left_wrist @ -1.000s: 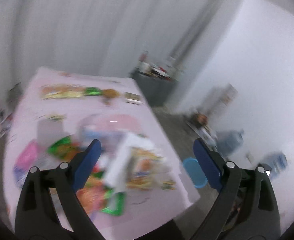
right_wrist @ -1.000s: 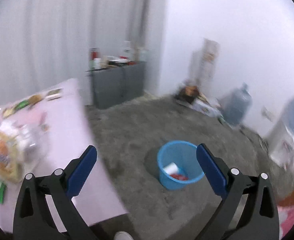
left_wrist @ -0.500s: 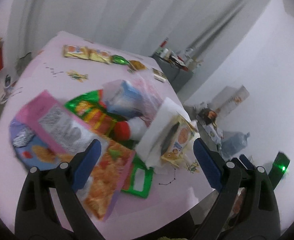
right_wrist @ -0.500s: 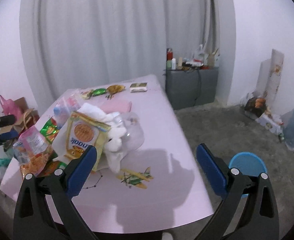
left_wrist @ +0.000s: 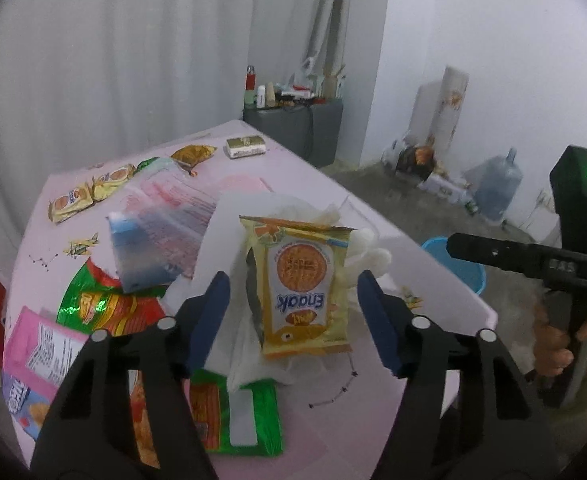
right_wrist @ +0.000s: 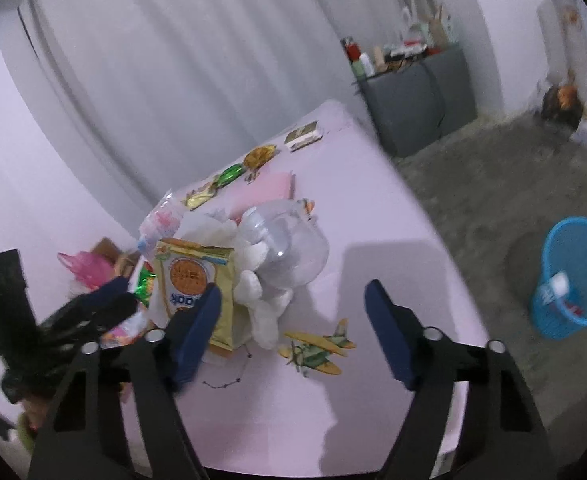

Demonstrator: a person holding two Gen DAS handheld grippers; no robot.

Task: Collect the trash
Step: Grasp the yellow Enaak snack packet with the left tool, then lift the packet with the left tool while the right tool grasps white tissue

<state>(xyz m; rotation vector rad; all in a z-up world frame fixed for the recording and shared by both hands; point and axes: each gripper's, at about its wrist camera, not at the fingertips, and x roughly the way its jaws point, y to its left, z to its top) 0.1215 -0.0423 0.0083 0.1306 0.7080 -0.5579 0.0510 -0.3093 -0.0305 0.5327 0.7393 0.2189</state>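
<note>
A yellow Enaak biscuit packet lies on crumpled white tissue in a heap of wrappers on the pink table. My left gripper hovers over it with a blue pad on each side; the jaws are closing, and a gap still shows on both sides. My right gripper is closing too, over a white glove-like thing and a clear plastic container, with nothing pressed. The packet sits just beyond its left pad. A blue basket stands on the floor to the right.
Around the heap lie a green and red wrapper, a pink packet, a clear blue-edged bag and a green wrapper. Small snack packs and a box sit at the far end. A grey cabinet stands behind.
Both views have swung from the floor and far table down onto the heap. The left gripper has dropped close, with the yellow packet now between its jaws. Both pairs of jaws stand narrower.
</note>
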